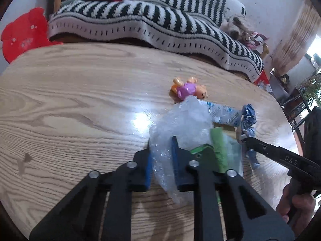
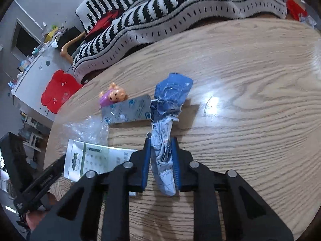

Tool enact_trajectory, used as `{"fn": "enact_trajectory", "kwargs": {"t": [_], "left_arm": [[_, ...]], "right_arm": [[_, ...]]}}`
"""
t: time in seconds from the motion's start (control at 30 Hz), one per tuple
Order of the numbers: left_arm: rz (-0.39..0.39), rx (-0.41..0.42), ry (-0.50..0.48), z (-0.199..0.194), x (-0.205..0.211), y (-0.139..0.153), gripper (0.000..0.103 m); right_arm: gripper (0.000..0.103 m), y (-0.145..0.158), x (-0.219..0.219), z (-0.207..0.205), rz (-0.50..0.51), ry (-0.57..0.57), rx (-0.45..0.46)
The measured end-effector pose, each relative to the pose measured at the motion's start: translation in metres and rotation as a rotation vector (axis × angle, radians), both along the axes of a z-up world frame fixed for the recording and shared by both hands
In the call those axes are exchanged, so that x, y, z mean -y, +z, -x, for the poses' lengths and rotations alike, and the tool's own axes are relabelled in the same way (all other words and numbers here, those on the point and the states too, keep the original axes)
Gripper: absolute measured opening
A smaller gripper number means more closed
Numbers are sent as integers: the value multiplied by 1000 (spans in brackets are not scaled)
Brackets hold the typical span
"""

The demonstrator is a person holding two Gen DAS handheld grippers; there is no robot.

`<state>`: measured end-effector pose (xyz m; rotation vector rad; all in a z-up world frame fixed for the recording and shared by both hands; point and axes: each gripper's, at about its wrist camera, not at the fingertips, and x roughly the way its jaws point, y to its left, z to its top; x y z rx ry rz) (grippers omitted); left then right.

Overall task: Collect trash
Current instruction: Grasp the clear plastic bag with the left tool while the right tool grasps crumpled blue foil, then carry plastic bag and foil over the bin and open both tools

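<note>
My left gripper (image 1: 162, 156) is shut on a crumpled clear plastic bag (image 1: 180, 124) above the wooden table (image 1: 80, 100). My right gripper (image 2: 161, 156) is shut on a crumpled blue and white wrapper (image 2: 166, 120); the wrapper also shows in the left wrist view (image 1: 247, 120). A flat grey-blue packet (image 2: 128, 110) lies on the table; it also shows in the left wrist view (image 1: 224, 114). A green and white leaflet (image 2: 90, 158) lies under the bag (image 2: 88, 128); it also shows in the left wrist view (image 1: 218, 146).
A small toy figure in purple (image 1: 189, 89) lies on the table by the packet; it also shows in the right wrist view (image 2: 113, 96). A sofa with a black and white striped blanket (image 1: 152, 20) stands behind the table. A red plastic stool (image 1: 24, 34) is at the left.
</note>
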<state>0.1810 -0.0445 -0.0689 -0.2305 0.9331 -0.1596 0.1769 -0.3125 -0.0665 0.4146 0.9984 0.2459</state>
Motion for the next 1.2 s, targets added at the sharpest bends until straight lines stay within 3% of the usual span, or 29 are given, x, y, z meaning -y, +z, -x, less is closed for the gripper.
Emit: {"fn": "enact_trajectory", "kwargs": {"t": [0.13, 0.4, 0.53, 0.67, 0.77, 1.0, 1.13, 1.2], "left_arm": [[-15, 74, 37, 14, -15, 26, 14], [32, 204, 97, 45, -45, 72, 11], [15, 214, 54, 66, -42, 88, 11], [-65, 229, -34, 103, -27, 102, 11], [-127, 205, -99, 144, -17, 100, 11], [-185, 123, -228, 236, -7, 73, 11], [-196, 65, -278, 276, 0, 51, 11], [-166, 26, -300, 295, 1, 41, 11]], "right_arm": [[20, 29, 10, 15, -23, -11, 72], [20, 78, 20, 61, -27, -20, 184], [20, 96, 12, 90, -44, 49, 195], [20, 110, -5, 130, -12, 143, 198], [20, 110, -17, 159, 6, 204, 183], [20, 88, -40, 230, 48, 316, 145], [20, 66, -48, 274, 66, 374, 107], [20, 54, -51, 291, 78, 400, 82]]}}
